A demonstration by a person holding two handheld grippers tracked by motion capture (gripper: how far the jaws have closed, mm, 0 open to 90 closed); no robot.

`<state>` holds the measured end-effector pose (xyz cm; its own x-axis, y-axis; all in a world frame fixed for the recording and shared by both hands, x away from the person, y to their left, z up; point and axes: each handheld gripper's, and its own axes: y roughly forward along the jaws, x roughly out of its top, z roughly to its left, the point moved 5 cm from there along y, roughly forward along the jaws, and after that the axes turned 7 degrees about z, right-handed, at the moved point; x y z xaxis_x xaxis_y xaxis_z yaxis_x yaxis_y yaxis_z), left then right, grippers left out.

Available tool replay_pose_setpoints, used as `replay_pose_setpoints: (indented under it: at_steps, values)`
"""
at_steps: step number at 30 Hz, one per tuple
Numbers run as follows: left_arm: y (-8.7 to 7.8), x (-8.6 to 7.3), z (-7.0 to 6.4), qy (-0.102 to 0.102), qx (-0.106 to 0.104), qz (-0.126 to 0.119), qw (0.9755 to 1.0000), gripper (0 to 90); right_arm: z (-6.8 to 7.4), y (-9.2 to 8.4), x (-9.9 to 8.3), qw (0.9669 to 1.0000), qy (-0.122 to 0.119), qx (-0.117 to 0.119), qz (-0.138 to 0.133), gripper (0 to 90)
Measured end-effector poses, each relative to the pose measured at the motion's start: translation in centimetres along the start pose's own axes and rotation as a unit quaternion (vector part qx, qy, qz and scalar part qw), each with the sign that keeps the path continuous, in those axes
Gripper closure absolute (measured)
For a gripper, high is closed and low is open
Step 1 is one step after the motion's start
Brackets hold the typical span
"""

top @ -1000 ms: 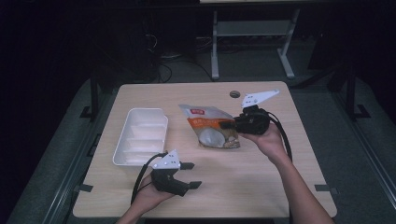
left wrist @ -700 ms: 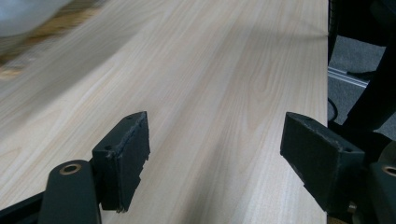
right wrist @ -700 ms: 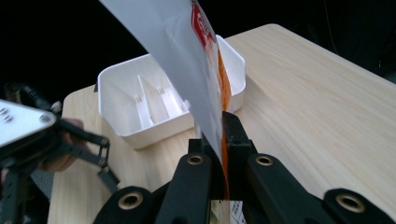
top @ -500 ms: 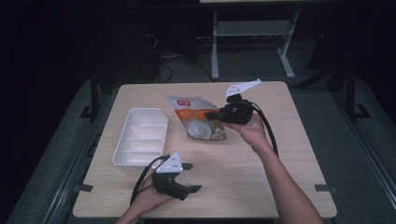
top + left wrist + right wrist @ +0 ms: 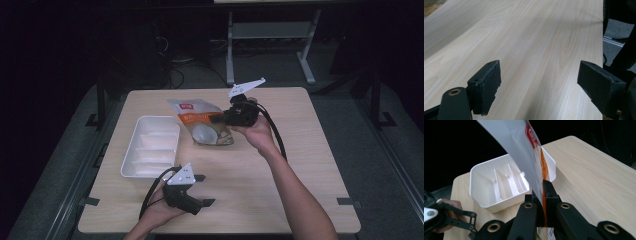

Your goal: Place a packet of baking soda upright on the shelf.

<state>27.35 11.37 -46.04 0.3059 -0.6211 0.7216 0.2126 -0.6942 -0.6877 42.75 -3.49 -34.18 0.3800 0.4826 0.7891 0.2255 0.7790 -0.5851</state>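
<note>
Leftward since a second before, the right gripper had carried its clamped snack pouch to frame centre beside the white tray; placing remained, I judged; the left gripper rested, jaws apart.

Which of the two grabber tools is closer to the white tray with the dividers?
The left. The left gripper sits just below the white tray's near end, open. The right gripper is held past the tray's far right corner, clamping the snack pouch.
</note>
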Motion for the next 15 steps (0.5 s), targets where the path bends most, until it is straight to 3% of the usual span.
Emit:
replay_pose_setpoints:
  at_steps: [15]
  values:
    - [0.0, -0.2, 0.3, -0.005, 0.001, 0.000, 1.0000, 17.3, 0.6, 1.9, 3.0, 0.9998, -0.015, 0.008, 0.003, 89.9]
